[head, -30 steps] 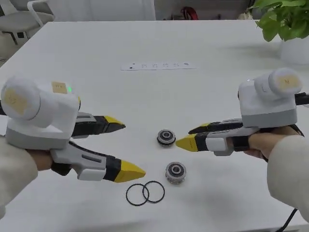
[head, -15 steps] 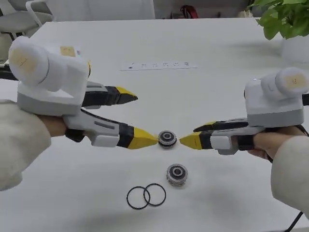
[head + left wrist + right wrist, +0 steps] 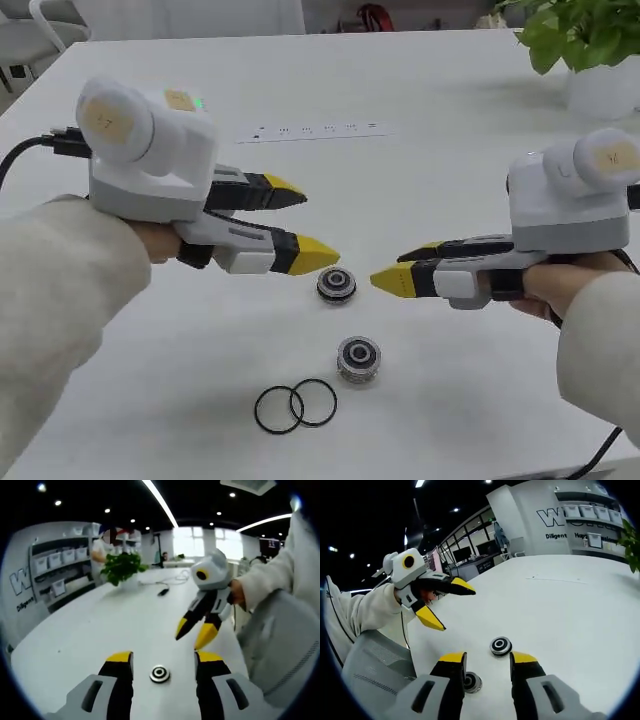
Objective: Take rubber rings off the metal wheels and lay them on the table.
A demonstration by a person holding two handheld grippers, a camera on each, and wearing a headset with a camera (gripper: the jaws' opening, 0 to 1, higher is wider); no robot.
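Half a second ago the lower tip of the left tongs (image 3: pixel 318 224) sat level with the far wheel (image 3: pixel 336 284) and just beside it on its left. Now those tongs are lifted, and that tip hangs above and to the left of the far wheel, clear of it. The right tongs (image 3: pixel 388 272) had their yellow tip just beside the far wheel on its right, and there is now a slightly wider gap between them. Neither wheel nor the rings have changed place on the table (image 3: pixel 450 130); the small shift of the whole scene comes from the head camera.

There are two metal wheels. The near wheel (image 3: pixel 358 357) lies in front of the far wheel, a little to its right, and apart from it. The far wheel has a dark outer edge, while the near one looks greyer at the rim. Two rubber rings (image 3: pixel 296 405) lie flat and overlapping, in front of the far wheel and to its left, beyond the near wheel from it. One pale strip (image 3: pixel 310 130) lies well behind the far wheel, and one potted plant (image 3: pixel 575 30) stands far behind it to the right.

There are two tongs, one in each hand. The left tongs gape wide and hold nothing; in the left gripper view the far wheel lies ahead between the two tips, untouched. The right tongs are parted more narrowly and are also empty, pointing at the far wheel from its right.
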